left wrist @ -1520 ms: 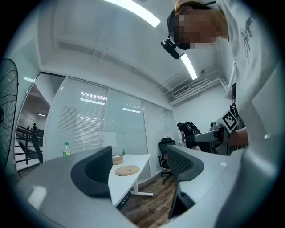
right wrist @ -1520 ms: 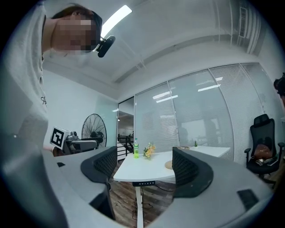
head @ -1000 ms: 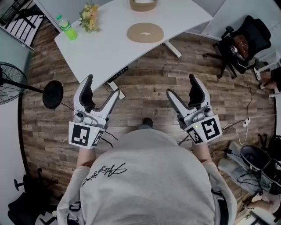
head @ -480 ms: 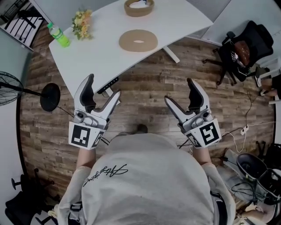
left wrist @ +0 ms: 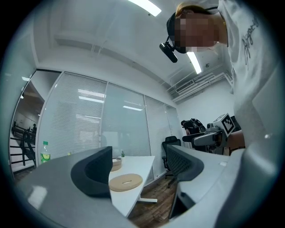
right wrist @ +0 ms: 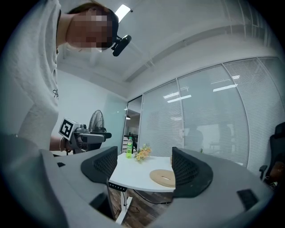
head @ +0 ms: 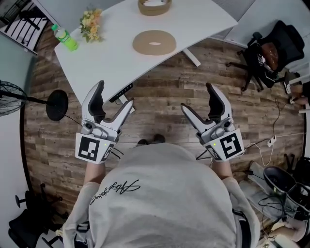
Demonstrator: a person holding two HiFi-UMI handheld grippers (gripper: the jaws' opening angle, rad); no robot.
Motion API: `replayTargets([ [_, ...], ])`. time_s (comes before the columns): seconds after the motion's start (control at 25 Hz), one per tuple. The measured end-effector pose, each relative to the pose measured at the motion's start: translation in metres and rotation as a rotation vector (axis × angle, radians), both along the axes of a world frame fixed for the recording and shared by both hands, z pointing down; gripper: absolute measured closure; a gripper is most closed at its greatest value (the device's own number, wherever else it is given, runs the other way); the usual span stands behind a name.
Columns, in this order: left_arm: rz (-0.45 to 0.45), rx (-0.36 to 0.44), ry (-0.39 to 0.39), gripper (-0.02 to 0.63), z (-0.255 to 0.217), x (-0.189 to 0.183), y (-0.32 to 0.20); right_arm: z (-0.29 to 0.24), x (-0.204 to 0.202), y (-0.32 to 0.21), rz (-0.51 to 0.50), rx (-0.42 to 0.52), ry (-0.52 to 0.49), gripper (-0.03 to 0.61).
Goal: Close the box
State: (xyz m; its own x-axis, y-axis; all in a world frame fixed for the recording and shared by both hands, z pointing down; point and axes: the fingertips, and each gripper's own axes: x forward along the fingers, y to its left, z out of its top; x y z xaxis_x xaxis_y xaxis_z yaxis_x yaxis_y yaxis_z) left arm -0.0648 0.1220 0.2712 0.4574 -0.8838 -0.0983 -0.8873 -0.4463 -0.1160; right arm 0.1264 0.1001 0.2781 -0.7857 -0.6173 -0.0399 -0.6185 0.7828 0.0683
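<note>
A round, flat wooden lid (head: 154, 42) lies on the white table (head: 111, 53). Behind it, at the picture's top edge, stands the round wooden box (head: 154, 6). My left gripper (head: 114, 97) is held in the air over the wooden floor, well short of the table, open with nothing between its jaws. My right gripper (head: 199, 98) hangs level with it, also open and empty. The left gripper view shows the lid (left wrist: 126, 181) and box (left wrist: 116, 163) far off between the left gripper's jaws (left wrist: 140, 167). The right gripper (right wrist: 144, 168) frames the lid (right wrist: 163, 177).
A green bottle (head: 64, 38) and a bunch of flowers (head: 90, 24) stand on the table's left part. A standing fan (head: 9, 89) with a black base (head: 57, 104) is on the left. An office chair (head: 271, 46) and cables (head: 264, 145) are on the right.
The view has shifted a little and the person's feet have moved on the floor. Both grippers stay in about the same place, open and empty.
</note>
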Motion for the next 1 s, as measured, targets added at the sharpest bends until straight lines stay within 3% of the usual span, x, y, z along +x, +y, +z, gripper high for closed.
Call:
replayTargets([
  [0.64,0.058,-0.004,-0.032,0.247,0.002,0.016,-0.011,-0.005,0.013,-0.006,0.011,0.012,-0.02,0.212],
  [1.0,0.057,-0.006,-0.03,0.247,0.005,0.032,-0.018,0.007,0.019,-0.015,-0.037,-0.023,-0.019,0.212],
])
